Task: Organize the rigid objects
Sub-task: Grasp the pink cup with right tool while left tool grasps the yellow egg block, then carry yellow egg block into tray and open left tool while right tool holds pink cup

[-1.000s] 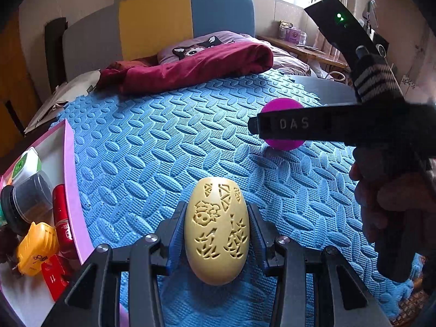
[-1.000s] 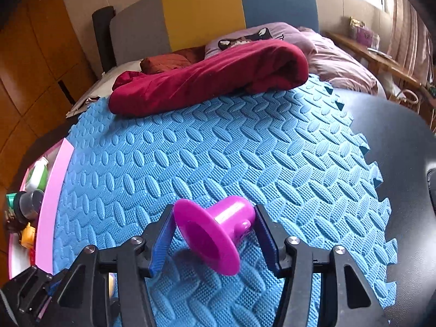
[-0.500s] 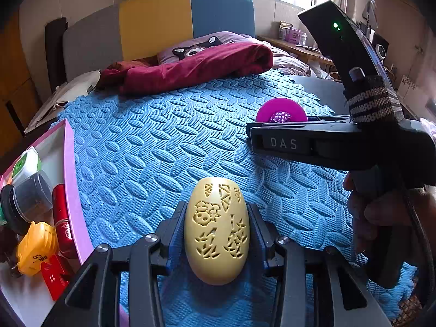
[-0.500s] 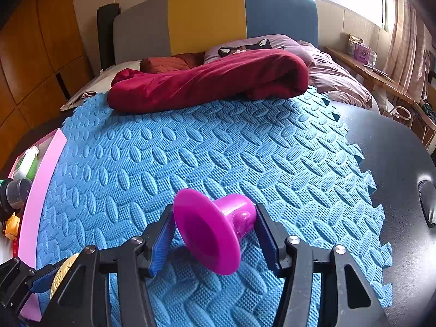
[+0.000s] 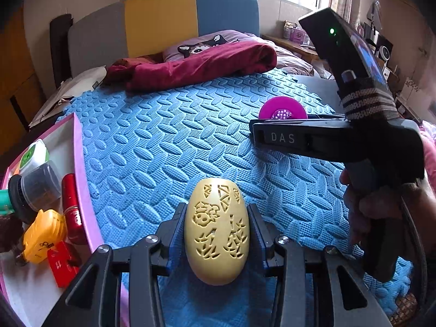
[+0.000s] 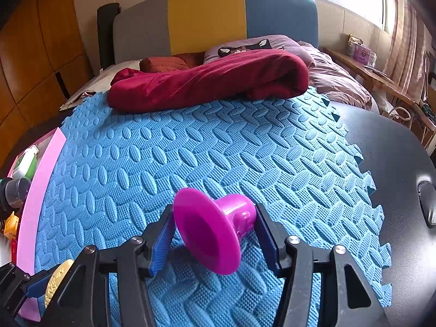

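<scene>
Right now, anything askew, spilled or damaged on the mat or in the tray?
Nothing stands out. The yellow egg and purple funnel sit gripped, intact; the tray is crowded with jumbled items, but nothing has spilled onto the blue mat.

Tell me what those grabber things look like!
Each gripper is black, with two fingers and silver bolts. The left gripper has dark blue pads; the right gripper has brighter blue ribbed pads. From the side, the right one has a black pistol handle, white letters "DAS", a striped black-and-white band, a green light and a dark cable by the hand.
</scene>
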A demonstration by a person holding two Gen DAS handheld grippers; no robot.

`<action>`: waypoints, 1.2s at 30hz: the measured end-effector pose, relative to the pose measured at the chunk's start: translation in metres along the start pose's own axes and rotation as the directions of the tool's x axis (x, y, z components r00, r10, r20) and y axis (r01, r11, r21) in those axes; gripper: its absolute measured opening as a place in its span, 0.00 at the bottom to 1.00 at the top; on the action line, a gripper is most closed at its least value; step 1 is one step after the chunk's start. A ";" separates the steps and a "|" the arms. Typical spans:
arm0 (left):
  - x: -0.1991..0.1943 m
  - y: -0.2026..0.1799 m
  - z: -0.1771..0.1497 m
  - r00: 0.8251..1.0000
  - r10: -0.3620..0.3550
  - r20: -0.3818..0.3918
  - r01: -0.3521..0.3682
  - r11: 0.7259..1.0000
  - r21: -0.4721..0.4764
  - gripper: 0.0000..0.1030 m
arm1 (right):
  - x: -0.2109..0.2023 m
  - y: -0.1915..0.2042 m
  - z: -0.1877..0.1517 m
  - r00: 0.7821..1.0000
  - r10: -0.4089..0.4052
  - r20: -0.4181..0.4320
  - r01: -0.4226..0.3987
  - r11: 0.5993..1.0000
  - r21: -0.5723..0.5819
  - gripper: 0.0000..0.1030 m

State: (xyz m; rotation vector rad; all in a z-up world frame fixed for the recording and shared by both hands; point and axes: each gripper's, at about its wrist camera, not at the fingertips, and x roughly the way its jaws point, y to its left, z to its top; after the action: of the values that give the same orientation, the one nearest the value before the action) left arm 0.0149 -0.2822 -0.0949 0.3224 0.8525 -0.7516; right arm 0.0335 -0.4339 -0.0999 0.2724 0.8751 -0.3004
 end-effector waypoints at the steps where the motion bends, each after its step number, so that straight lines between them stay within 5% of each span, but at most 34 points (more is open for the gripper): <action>1: -0.004 0.000 0.000 1.000 0.001 0.005 -0.001 1.000 -0.001 0.42 | 0.000 0.000 0.000 1.000 0.000 0.000 0.000 1.000 0.000 0.56; 22: -0.097 0.035 -0.001 0.989 0.044 0.140 -0.034 0.996 -0.077 0.42 | 0.000 0.000 0.000 1.000 -0.003 0.000 0.003 1.000 -0.004 0.56; 36: -0.123 0.126 -0.039 0.986 0.133 0.096 -0.101 0.954 -0.281 0.42 | 0.000 0.001 0.000 1.000 -0.009 0.000 0.009 1.000 -0.010 0.56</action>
State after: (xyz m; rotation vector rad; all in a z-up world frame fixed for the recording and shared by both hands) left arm 0.0304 -0.1153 -0.0276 0.0791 0.8105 -0.5267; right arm 0.0335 -0.4334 -0.0995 0.2590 0.8776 -0.3040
